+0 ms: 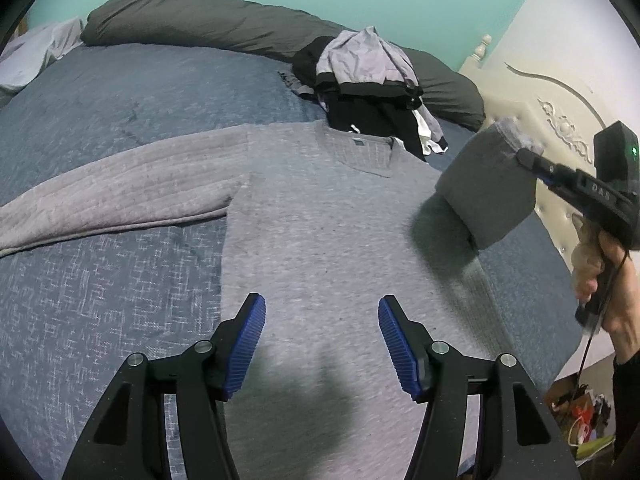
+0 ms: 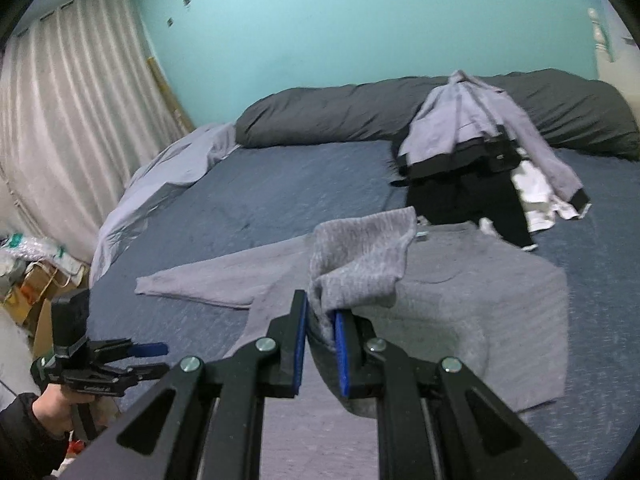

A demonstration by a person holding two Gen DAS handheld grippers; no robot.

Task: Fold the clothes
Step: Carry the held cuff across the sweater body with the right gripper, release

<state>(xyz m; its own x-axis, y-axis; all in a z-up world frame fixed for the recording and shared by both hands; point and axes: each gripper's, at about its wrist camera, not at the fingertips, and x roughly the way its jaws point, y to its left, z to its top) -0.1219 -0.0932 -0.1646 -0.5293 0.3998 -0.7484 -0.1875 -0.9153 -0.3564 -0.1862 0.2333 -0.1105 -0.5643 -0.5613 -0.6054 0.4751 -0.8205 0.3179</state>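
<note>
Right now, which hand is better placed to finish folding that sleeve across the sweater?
Right. The right gripper is already shut on the lifted sleeve above the grey sweater. The left gripper is open and empty over the hem.

One flat grey knit sweater (image 1: pixel 320 240), one heap of grey, black, white clothes (image 1: pixel 372 80) beyond it (items uncountable), one long dark-grey pillow (image 1: pixel 208 20), two black blue-padded grippers (image 1: pixel 322 336).

A home bedroom: a bed (image 2: pixel 280 200) with blue cover, dark bolster pillow (image 2: pixel 320 120), ornate headboard (image 1: pixel 560 120), curtains (image 2: pixel 72 100).
</note>
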